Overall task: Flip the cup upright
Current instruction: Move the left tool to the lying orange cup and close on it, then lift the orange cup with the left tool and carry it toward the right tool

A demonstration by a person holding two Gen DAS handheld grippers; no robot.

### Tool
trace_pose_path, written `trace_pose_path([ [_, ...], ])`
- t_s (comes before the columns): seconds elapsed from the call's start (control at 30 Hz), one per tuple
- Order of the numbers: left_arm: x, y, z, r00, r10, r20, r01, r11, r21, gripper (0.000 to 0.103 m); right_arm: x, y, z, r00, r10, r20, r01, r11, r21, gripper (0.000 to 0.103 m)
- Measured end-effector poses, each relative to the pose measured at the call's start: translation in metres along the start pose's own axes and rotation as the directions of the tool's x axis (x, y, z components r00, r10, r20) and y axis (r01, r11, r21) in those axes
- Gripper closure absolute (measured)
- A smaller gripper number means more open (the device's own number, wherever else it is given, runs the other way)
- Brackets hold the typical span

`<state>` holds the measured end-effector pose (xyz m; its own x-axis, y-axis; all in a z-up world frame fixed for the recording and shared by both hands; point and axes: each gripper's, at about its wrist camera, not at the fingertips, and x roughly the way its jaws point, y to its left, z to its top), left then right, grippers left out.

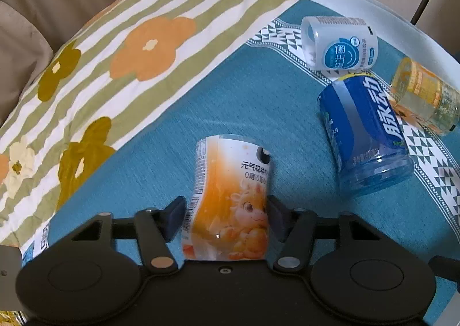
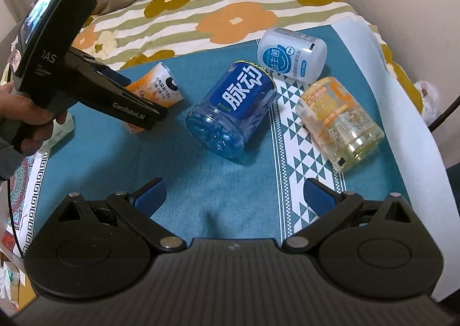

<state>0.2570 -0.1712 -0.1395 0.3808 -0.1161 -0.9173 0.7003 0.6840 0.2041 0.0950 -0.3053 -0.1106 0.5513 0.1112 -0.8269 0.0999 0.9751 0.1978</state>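
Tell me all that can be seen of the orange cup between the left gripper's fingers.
The orange cup is a cut plastic bottle wrapped in an orange and white label with a cartoon dragon and Chinese print. It lies on its side on the teal cloth, open end pointing away from the left hand-held gripper. Both dark fingers sit against its sides, apparently gripping it. It lies apart from the blue cup.

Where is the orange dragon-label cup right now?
The orange cup lies on the teal cloth between the left gripper's fingers, left of the blue cup.
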Motion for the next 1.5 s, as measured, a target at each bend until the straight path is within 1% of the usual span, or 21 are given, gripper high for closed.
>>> trace_pose_path([
  [0.2,-0.005,-0.002,-0.003,1.0,0.003,0.015,-0.003,1.0,0.012,0.039,0.0,-0.003,0.0,1.0,0.0,0.001,0.0,1.0,0.013,0.0],
  [0.4,-0.019,-0.003,-0.007,1.0,0.014,0.021,-0.013,1.0,-0.021,0.04,-0.004,-0.002,0.0,1.0,0.013,0.003,-0.013,1.0,0.023,0.0],
  [0.63,-0.056,-0.005,-0.025,0.999,0.028,0.021,-0.025,0.993,-0.116,0.04,-0.021,0.001,0.003,0.999,0.033,0.02,-0.033,0.999,-0.01,0.0],
  [0.8,-0.085,-0.008,-0.046,0.999,0.041,0.028,-0.034,0.973,-0.228,0.04,-0.037,0.003,0.003,0.998,0.056,0.026,-0.054,0.997,-0.054,0.0],
  [0.9,-0.098,-0.014,-0.061,0.999,0.038,0.028,-0.028,0.954,-0.299,0.04,-0.044,0.003,0.002,0.998,0.064,0.025,-0.062,0.995,-0.082,0.0],
  [0.97,-0.103,-0.019,-0.071,0.999,0.032,0.022,-0.022,0.936,-0.352,0.04,-0.049,0.002,-0.001,0.997,0.075,0.027,-0.072,0.993,-0.095,0.0],
  [1.1,-0.105,-0.033,-0.092,1.0,-0.012,0.009,0.015,0.876,-0.481,0.04,-0.055,-0.002,-0.007,0.995,0.093,0.021,-0.09,0.989,-0.118,0.0],
  [1.17,-0.102,-0.042,-0.101,1.0,-0.028,0.0,0.024,0.849,-0.528,0.039,-0.056,-0.004,-0.011,0.995,0.102,0.012,-0.099,0.987,-0.123,0.0],
  [1.37,-0.087,-0.059,-0.125,0.998,-0.062,-0.034,0.027,0.778,-0.628,0.039,-0.053,-0.008,-0.02,0.993,0.114,-0.019,-0.115,0.983,-0.144,0.0],
  [1.5,-0.076,-0.059,-0.131,0.996,-0.074,-0.047,0.024,0.747,-0.664,0.039,-0.051,-0.012,-0.026,0.994,0.108,-0.028,-0.111,0.982,-0.154,0.0],
])
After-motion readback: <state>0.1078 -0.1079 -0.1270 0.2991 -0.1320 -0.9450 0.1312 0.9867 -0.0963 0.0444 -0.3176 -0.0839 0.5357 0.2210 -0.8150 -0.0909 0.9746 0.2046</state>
